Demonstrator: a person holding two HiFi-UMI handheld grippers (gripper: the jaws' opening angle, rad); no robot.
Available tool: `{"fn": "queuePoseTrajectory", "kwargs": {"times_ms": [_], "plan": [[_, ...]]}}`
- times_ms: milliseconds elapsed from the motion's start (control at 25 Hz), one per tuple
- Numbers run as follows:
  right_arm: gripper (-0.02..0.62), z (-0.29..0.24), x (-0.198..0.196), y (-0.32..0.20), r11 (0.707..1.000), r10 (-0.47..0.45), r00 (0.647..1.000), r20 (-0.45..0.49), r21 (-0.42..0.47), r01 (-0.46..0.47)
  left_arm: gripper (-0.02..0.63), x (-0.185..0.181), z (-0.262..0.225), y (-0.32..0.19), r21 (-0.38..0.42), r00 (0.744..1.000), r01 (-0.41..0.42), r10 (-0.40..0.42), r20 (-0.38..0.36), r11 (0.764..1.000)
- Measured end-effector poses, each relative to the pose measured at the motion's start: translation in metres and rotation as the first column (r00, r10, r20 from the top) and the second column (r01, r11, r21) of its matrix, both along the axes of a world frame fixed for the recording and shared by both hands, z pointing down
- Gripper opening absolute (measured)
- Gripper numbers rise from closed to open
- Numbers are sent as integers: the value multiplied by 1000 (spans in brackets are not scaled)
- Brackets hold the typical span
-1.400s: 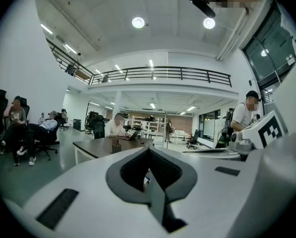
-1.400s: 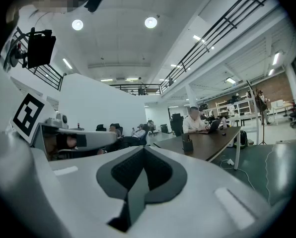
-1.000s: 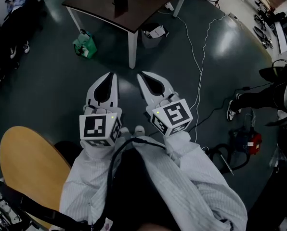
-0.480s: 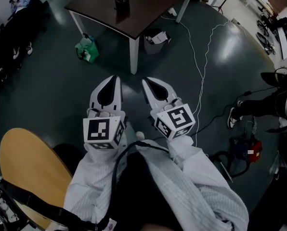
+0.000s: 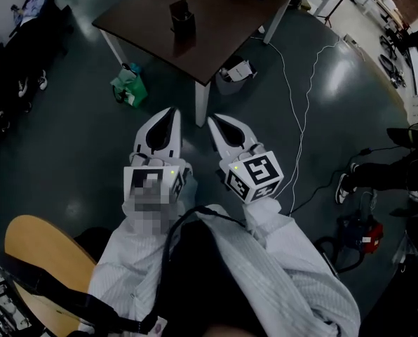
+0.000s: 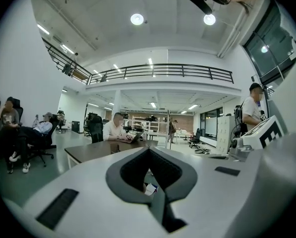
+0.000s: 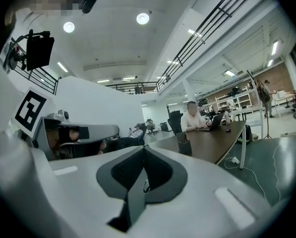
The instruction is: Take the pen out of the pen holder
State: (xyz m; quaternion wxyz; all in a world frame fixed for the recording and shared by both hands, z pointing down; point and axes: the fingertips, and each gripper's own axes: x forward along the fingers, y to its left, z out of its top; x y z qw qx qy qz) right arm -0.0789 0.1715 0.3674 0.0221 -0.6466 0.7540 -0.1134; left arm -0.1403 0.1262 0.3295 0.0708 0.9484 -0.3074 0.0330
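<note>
A black pen holder (image 5: pixel 182 16) stands on the dark brown table (image 5: pixel 223 27) ahead of me. It also shows small in the right gripper view (image 7: pixel 184 144); whatever it holds is too small to make out. My left gripper (image 5: pixel 173 111) and right gripper (image 5: pixel 211 119) are held side by side over the dark floor, short of the table's near corner. Both point towards the table. Each has its jaws shut with nothing between them, as the left gripper view (image 6: pixel 149 149) and the right gripper view (image 7: pixel 143 148) also show.
A green bag (image 5: pixel 130 87) and a small bin (image 5: pixel 236 71) sit on the floor by the table's white legs. A white cable (image 5: pixel 298 118) trails to the right. A wooden chair seat (image 5: pixel 37 258) is at my lower left. A person with a laptop (image 7: pixel 193 118) sits at the table's far side.
Both grippers have travelled forward together; the table and pen holder now lie closer and lower in the head view. The jaws stayed shut.
</note>
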Motion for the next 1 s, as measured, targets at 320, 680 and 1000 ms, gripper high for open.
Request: {"fn": "queuePoseTrajectory", "kwargs": {"times_ms": [320, 680, 1000], "plan": [[3, -3, 65, -138, 997, 71, 997, 24, -7, -71, 5, 62, -2, -137, 5, 998, -61, 61, 30, 998], [3, 30, 142, -246, 995, 77, 996, 53, -74, -73, 5, 134, 37, -245, -67, 997, -46, 50, 66, 997], [3, 35, 235, -356, 993, -64, 997, 33, -94, 67, 5, 214, 51, -347, -86, 991, 116, -109, 81, 989]]}}
